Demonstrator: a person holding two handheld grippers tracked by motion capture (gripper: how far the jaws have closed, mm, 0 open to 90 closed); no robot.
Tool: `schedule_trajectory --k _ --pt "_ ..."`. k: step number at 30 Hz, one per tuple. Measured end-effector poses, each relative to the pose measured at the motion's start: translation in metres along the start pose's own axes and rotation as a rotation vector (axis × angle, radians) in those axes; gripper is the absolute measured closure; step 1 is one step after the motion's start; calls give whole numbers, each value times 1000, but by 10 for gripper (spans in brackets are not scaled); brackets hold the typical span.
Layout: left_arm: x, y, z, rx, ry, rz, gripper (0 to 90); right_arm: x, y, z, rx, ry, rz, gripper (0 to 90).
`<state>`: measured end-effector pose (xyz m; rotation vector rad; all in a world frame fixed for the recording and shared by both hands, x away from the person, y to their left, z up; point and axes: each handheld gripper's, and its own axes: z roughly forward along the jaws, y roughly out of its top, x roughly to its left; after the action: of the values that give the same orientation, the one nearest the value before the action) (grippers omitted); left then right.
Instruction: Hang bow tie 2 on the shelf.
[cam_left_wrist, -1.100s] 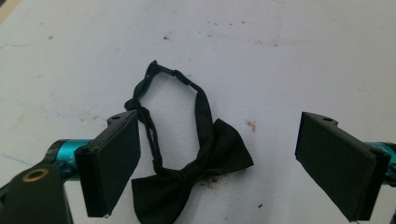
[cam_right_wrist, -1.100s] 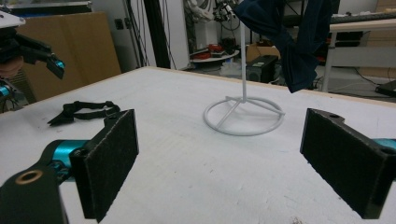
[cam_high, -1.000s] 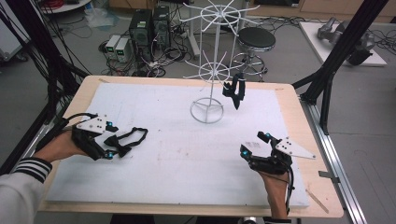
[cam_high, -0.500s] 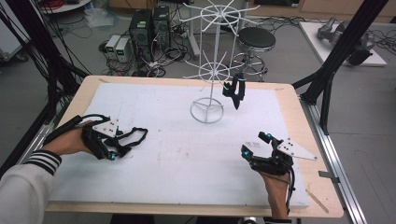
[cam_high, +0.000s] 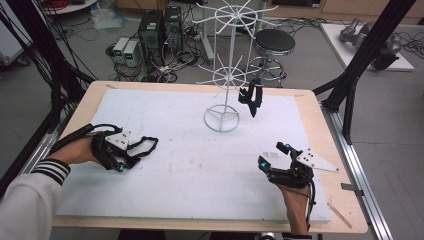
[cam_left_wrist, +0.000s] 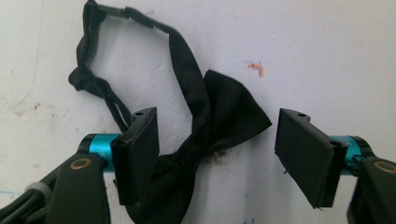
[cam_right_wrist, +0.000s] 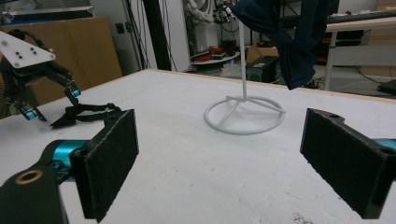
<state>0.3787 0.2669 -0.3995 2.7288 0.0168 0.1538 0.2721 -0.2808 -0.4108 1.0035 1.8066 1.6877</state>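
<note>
A black bow tie with a looped strap lies on the white mat. My left gripper is open and straddles it from above, one jaw on each side of the bow. In the high view this gripper is at the left of the mat, over the tie. My right gripper rests open at the front right with nothing between its jaws. A second dark bow tie hangs from a lower arm of the white wire rack.
The rack's ring base stands on the mat behind centre. The mat covers a wooden table. Black frame posts rise at the table's right and left. Computers and a stool stand on the floor beyond.
My left gripper has moved right and tipped down over the bow tie on the mat. The right gripper has not moved.
</note>
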Motion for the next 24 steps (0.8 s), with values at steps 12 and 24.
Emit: schedule_trajectory --k 12,24 --pt "3 -3 2 38 16 22 407 0 -2 -1 -5 0 8 107" --pt "7 -4 9 95 24 9 513 1 -2 -2 -6 6 10 107"
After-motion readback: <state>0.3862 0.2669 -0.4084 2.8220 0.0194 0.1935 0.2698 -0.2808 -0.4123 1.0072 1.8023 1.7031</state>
